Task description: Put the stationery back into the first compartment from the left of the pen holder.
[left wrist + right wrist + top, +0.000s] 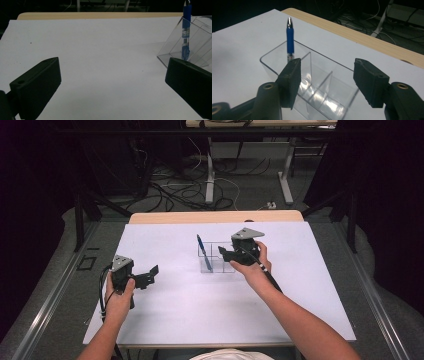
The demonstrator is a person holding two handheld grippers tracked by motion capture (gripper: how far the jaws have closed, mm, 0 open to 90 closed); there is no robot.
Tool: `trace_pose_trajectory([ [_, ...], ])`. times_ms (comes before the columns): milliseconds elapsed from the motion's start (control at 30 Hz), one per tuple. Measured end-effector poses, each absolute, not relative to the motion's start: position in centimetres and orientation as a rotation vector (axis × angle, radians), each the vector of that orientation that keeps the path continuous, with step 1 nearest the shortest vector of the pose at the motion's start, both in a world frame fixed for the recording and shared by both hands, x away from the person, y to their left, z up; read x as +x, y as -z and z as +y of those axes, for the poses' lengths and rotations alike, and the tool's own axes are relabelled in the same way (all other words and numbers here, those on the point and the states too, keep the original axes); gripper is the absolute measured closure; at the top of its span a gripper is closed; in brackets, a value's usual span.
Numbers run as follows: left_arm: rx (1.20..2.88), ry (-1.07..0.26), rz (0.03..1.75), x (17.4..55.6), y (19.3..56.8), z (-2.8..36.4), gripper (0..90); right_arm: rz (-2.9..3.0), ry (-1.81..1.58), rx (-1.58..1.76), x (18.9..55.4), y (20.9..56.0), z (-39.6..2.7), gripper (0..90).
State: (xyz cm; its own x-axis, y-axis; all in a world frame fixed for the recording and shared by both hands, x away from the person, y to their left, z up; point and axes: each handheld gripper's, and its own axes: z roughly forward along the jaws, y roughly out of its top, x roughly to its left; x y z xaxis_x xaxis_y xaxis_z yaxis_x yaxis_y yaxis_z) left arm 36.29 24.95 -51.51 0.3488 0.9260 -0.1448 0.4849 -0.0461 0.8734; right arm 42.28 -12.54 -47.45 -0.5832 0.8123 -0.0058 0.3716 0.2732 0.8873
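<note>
Upright, the blue pen leans in a clear divided organizer.

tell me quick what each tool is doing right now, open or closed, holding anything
left tool: open, holding nothing, over the bare white table.
right tool: open, holding nothing, jaws above the clear box; the blue pen stands in it, apart from the jaws.

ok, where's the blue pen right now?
The pen stands tilted in the left end compartment of the clear organizer mid-table in the high view, just left of the right gripper.
</note>
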Motion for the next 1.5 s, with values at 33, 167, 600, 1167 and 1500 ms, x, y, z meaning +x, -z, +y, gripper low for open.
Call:
trace_pose_trajectory([
  [33, 1.680, -0.594, 1.275, 36.3, 51.5, 25.0, 0.0, 2.077, -1.262, 1.080, 42.1, 47.5, -12.8, 37.5],
  [167, 1.680, -0.594, 1.276, 36.3, 51.5, 25.0, 0.0, 2.056, -1.273, 1.137, 41.7, 47.7, -14.6, 31.2],
  [600, 1.681, -0.598, 1.278, 36.3, 51.5, 25.0, 0.0, 1.990, -1.213, 1.198, 39.9, 48.2, -19.7, 15.2],
  [1167, 1.680, -0.598, 1.279, 36.3, 51.5, 25.0, 0.0, 1.915, -1.155, 1.348, 37.9, 50.7, -25.4, 5.2],
  [1500, 1.678, -0.596, 1.279, 36.3, 51.5, 25.1, 0.0, 1.893, -1.126, 1.362, 37.8, 52.2, -26.8, 0.4],
])
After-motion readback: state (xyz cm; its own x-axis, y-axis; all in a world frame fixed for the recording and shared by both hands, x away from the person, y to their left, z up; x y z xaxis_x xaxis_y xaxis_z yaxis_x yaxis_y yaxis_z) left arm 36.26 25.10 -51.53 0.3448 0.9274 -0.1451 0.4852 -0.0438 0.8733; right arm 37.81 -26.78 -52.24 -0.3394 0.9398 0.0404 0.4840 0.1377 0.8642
